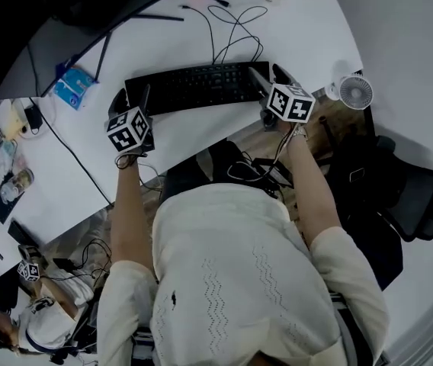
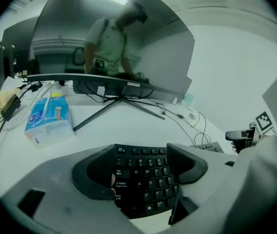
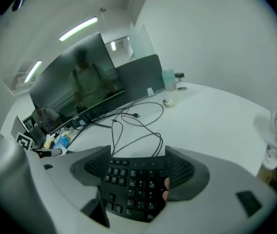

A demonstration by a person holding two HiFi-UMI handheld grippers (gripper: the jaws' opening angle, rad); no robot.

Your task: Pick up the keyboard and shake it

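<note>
Grip at both ends: your left tongs (image 2: 141, 174) are closed on the left end of the keyboard (image 1: 197, 86), whose key rows fill the gap between the jaws. Your right tongs (image 3: 138, 179) clamp its right end the same way. Both your forearms reach forward over the near edge of the tabletop (image 1: 201, 136). Whether the keyboard is clear of the tabletop cannot be told. A blue tissue pack (image 1: 73, 88) lies to its left, loose cables (image 1: 232, 21) trail just beyond it, and a small fan (image 1: 355, 91) stands past the right edge.
</note>
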